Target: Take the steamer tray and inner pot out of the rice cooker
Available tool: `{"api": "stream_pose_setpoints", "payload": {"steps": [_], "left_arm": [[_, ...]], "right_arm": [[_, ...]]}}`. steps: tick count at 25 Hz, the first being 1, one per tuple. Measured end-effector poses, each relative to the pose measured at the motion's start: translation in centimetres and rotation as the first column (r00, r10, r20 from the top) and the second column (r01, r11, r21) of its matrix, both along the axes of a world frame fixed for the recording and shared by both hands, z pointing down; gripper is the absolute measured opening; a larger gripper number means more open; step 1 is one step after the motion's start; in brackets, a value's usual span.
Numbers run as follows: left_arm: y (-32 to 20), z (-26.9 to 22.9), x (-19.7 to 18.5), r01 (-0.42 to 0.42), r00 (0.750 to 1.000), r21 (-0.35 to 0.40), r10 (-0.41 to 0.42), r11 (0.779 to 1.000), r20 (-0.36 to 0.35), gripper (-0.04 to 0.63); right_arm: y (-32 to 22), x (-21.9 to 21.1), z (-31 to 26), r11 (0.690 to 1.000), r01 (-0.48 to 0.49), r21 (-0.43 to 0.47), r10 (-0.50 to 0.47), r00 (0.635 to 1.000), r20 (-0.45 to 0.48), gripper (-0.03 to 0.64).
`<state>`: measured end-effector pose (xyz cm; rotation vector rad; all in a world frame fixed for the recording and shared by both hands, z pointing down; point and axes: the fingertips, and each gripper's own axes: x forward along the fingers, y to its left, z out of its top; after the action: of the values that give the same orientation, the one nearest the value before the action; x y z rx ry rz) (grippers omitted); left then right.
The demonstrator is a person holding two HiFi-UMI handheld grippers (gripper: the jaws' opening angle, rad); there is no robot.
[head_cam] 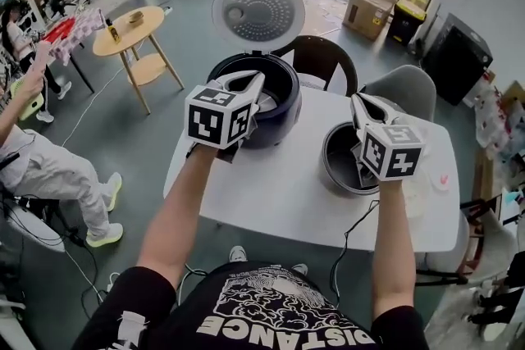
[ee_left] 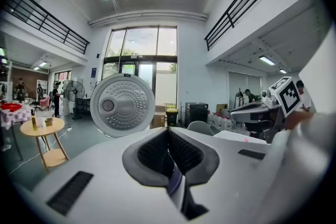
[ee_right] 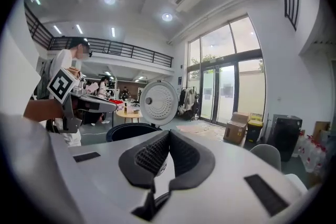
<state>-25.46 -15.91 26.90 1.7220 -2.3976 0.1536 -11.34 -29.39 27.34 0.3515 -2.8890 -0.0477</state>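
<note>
The dark blue rice cooker (head_cam: 277, 112) stands on the white table (head_cam: 271, 193) with its round lid (head_cam: 258, 12) raised. The metal inner pot (head_cam: 336, 158) sits on the table to the cooker's right. My left gripper (head_cam: 248, 80) hovers over the cooker's opening, shut and empty. Above the pot's far rim is my right gripper (head_cam: 362, 102), also shut with nothing in it. In the left gripper view the jaws (ee_left: 168, 132) meet in front of the lid (ee_left: 122, 105). The right gripper view shows closed jaws (ee_right: 168, 136) beside the cooker (ee_right: 128, 131). A pale round thing (head_cam: 420, 197) right of the pot is too unclear to name.
Two chairs (head_cam: 324, 61) stand behind the table. A small round wooden table (head_cam: 131, 33) is at the back left, and a seated person's legs (head_cam: 57, 176) are at the left. Cardboard boxes (head_cam: 373, 4) sit by the glass doors.
</note>
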Motion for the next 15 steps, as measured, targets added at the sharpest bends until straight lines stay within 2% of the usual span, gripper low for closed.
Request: {"api": "stream_pose_setpoints", "payload": {"steps": [4,7,15], "left_arm": [[0.6,-0.4,-0.6,0.014,1.000,0.028,-0.014,1.000,0.013,0.014],[0.1,0.5,-1.2,0.031,0.999,0.026,-0.031,0.999,0.010,0.012],[-1.2,1.6,-0.6,0.027,0.999,0.004,-0.027,1.000,0.022,0.013]], "right_arm": [[-0.9,0.5,-0.1,0.999,-0.033,0.017,0.033,0.999,0.018,0.014],[-1.9,1.1,0.7,0.998,-0.058,0.035,0.058,0.998,0.014,0.012],[-3.1,2.4,1.2,0.996,-0.088,0.014,0.087,0.996,0.037,0.014]]}}
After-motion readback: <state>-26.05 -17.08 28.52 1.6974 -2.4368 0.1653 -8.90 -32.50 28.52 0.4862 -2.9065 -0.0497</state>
